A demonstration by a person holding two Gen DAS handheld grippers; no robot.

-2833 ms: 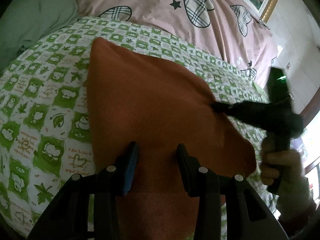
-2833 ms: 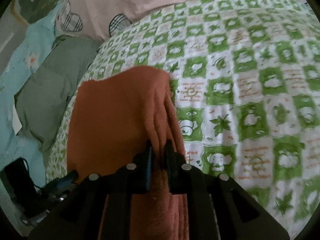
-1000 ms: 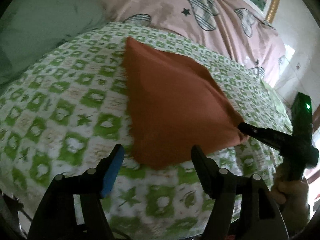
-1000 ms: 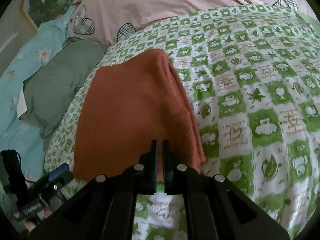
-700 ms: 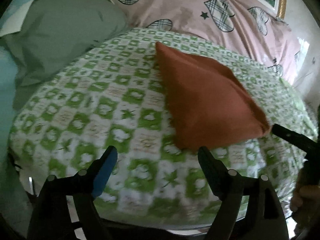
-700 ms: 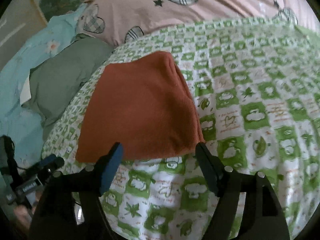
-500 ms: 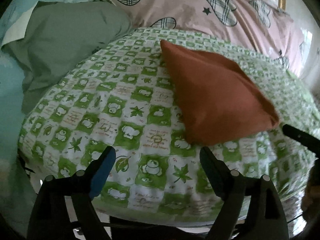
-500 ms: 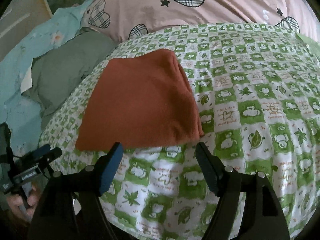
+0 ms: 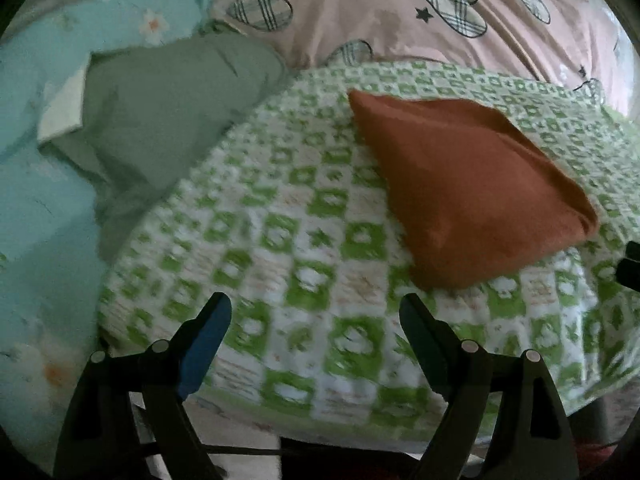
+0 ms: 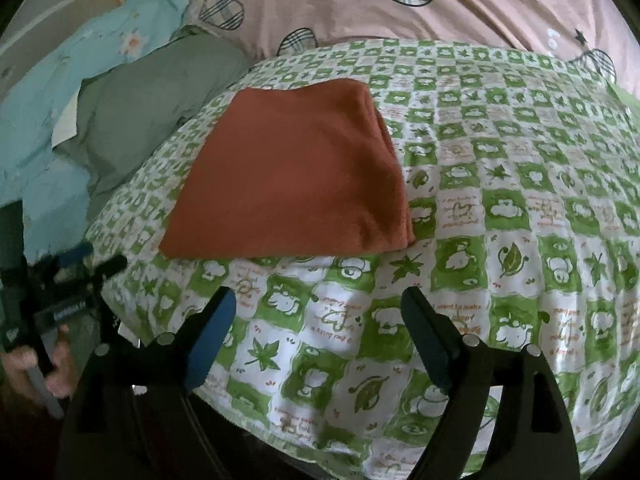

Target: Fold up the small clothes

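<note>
A folded rust-orange cloth (image 9: 464, 196) lies flat on the green-and-white checked cover (image 9: 304, 248). In the right wrist view the same cloth (image 10: 296, 176) sits ahead of me, left of centre. My left gripper (image 9: 316, 320) is open and empty, pulled back over the cover's near edge, left of the cloth. My right gripper (image 10: 320, 312) is open and empty, a short way in front of the cloth's near edge. The left gripper (image 10: 96, 262) also shows at the far left of the right wrist view, held in a hand.
A grey-green garment (image 9: 160, 108) lies to the left on a light blue floral sheet (image 9: 36, 200). A pink quilt with plaid hearts (image 9: 400, 12) is piled behind the checked cover (image 10: 520, 184). The cover's front edge drops off just below both grippers.
Both grippers let go of the orange cloth, opened wide and pulled back. The left view has swung left, so the cloth now sits to its right.
</note>
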